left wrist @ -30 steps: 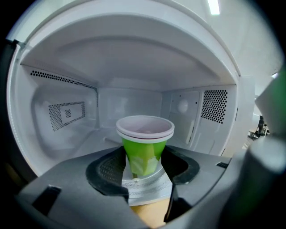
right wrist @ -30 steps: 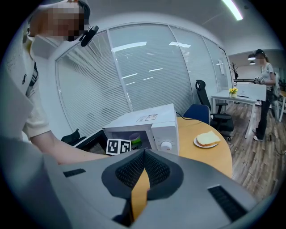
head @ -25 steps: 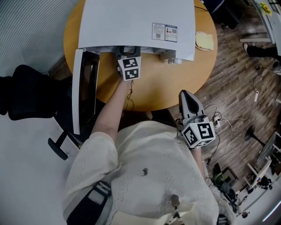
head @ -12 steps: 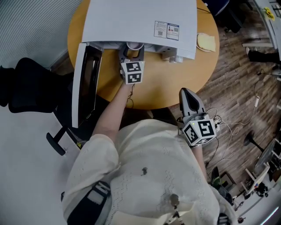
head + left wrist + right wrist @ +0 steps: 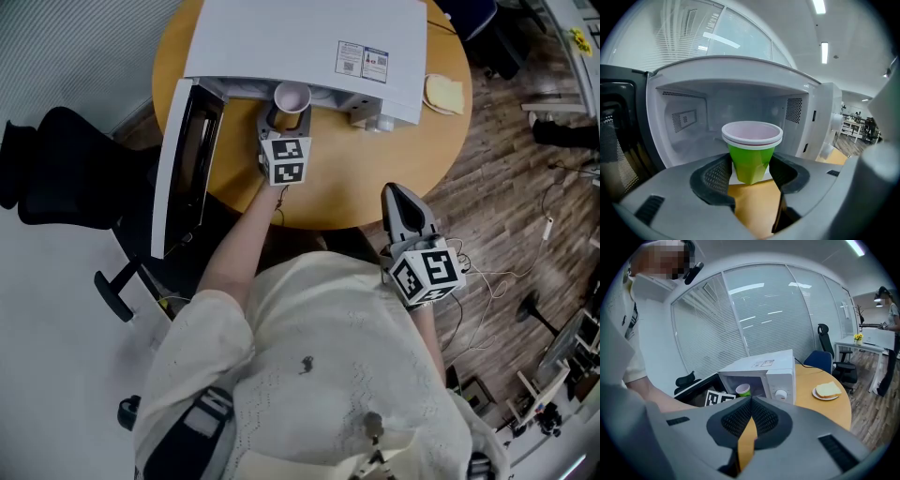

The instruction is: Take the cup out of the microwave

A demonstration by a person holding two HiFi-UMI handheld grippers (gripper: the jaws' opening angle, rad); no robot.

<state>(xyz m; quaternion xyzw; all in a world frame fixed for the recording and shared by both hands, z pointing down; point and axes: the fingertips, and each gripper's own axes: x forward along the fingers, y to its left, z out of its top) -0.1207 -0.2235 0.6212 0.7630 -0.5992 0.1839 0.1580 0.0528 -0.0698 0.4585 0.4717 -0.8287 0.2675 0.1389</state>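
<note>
Cup [image 5: 751, 159] at microwave [image 5: 291, 37] mouth, door [image 5: 183, 164] open left

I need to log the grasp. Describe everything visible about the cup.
The cup is a tapered tumbler, green outside, pale inside, with a white rim. It looks like plastic and seems empty. It stands upright, clamped on both sides by the pads of the left gripper, at the mouth of the open microwave, above the wooden table.

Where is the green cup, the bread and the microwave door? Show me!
green cup [image 5: 751, 161], left gripper view, on its green side.
bread [image 5: 828, 389], right gripper view, on top of the slice.
microwave door [image 5: 197, 159], head view, on its dark window.
</note>
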